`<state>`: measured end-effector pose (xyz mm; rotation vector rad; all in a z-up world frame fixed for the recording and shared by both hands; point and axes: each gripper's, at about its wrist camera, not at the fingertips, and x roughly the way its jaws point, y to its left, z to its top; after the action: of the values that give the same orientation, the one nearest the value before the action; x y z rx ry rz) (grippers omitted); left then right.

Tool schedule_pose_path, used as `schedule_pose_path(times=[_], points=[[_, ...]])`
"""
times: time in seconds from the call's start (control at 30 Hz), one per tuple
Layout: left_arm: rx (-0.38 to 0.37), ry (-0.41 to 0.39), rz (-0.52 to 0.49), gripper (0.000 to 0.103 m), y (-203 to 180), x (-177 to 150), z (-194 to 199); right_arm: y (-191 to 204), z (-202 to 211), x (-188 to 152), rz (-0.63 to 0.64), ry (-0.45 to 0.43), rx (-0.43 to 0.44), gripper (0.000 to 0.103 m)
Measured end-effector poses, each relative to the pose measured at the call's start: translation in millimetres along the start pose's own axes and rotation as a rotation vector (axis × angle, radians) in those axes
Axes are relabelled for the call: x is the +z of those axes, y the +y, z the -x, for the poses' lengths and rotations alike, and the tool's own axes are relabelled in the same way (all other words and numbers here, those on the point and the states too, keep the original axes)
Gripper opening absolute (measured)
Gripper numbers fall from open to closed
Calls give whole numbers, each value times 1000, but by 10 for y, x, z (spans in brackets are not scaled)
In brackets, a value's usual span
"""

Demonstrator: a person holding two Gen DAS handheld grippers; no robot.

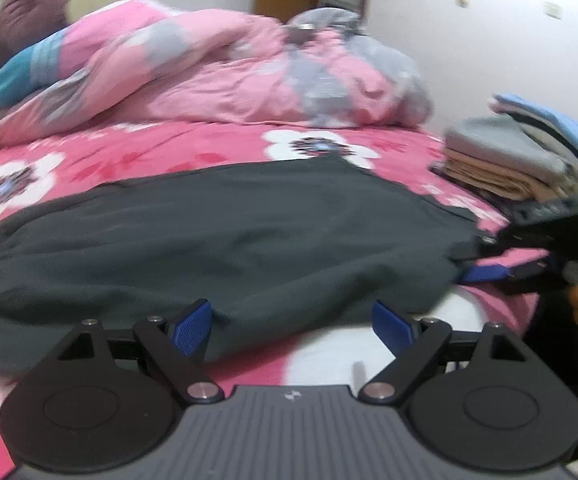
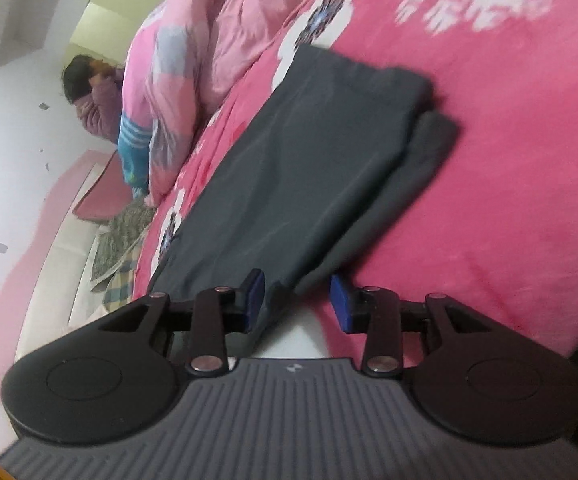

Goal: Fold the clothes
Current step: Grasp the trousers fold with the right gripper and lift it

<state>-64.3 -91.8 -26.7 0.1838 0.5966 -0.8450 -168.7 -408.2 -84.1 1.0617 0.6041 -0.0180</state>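
A bed (image 1: 193,152) with a pink flowered cover is seen, with a rumpled pink quilt (image 1: 217,68) heaped at its far side. A dark grey garment (image 1: 229,232), seemingly trousers laid in two layers, is spread flat across the bed. A stack of folded clothes (image 1: 513,160) is seen near its right end. The left tool (image 1: 293,328) is held wide open at the garment's near edge, nothing gripped. The right tool (image 2: 297,300) is open too, the garment's corner lying between its jaws. If only one layer is caught, the layers may slide apart. A person (image 2: 93,96) sits beyond the quilt, clear of the work.
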Motion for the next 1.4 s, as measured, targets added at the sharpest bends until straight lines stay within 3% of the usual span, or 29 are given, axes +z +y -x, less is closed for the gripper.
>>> schedule_pose_path(times=[0.03,0.1,0.2,0.5,0.63,0.97,1.03,1.2,1.4], points=[[-4,0,-29,88,-64,-10,-31,9,-23,-14,-4,4,5,32],[-5,1,-84,88,-185,-36,-101,13,-69,-39,-18,16,22,11],[-10,12,-132,87,-296,-55,-181,1,-146,-55,-51,35,57,4],[7,-29,-112,87,-204,37,-117,-31,-234,189,-198,29,262,2],[37,-20,-103,87,-149,88,-165,-88,-421,352,-292,46,308,2],[142,-1,-46,87,75,172,-371,-282,-888,544,-438,62,306,6],[156,3,1,87,177,197,-410,-242,-876,520,-415,73,309,8],[149,4,137,87,428,236,-446,-107,-816,433,-335,107,314,30],[144,-5,224,87,610,259,-447,56,-745,328,-240,146,319,35]])
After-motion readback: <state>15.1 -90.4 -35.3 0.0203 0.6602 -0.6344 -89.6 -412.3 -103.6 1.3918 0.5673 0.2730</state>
